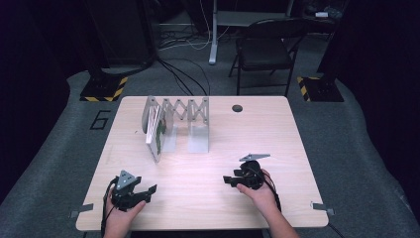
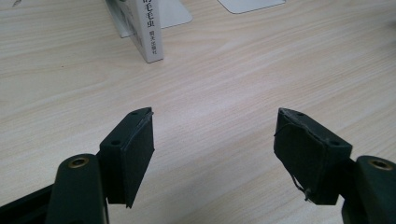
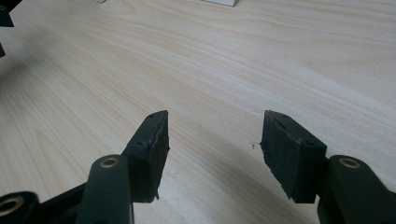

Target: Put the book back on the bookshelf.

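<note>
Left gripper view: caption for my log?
Open left claw above light wooden table, facing upright white book.

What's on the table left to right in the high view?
left tool → book leaning in the rack → expanding metal book rack → round hole in the tabletop → right tool

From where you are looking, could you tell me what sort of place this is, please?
Probably a recording or test studio rather than a home or office: a lone wooden table stands on grey carpet between dark drapes, stand bases with hazard-striped edges flank it, and loose cables run across the floor behind, near a folding chair.
</note>
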Motion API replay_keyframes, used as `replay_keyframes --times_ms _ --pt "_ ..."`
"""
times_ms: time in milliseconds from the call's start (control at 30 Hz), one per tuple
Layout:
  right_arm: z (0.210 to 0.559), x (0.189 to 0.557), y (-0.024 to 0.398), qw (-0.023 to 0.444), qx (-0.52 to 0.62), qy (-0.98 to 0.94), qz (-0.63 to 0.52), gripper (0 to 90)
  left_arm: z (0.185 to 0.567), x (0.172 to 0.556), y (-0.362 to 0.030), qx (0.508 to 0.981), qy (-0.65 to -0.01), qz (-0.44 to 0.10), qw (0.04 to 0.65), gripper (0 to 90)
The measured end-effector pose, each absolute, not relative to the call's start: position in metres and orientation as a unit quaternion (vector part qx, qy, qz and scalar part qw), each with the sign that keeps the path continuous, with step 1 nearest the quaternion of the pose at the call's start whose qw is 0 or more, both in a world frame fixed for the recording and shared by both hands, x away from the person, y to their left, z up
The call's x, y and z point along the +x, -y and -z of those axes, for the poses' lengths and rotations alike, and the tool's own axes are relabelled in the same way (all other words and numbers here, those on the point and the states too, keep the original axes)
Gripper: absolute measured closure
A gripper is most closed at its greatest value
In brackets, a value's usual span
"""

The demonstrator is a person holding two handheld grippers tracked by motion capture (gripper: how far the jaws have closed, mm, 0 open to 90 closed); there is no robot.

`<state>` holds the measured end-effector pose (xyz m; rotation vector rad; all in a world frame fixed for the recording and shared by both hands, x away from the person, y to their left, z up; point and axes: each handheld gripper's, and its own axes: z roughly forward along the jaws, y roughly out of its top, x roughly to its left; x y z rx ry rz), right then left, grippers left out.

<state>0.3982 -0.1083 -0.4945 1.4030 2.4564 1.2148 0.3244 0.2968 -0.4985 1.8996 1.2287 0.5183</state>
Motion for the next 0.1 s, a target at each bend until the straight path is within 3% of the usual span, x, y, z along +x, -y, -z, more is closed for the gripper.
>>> replay_keyframes --times_ms 100 --pt "0.4941 0.3976 0.1073 0.031 0.457 -0.797 -0.393 41.3 0.498 0.3239 -0.2968 0.746 -0.489 -0.203 0.404 29.8"
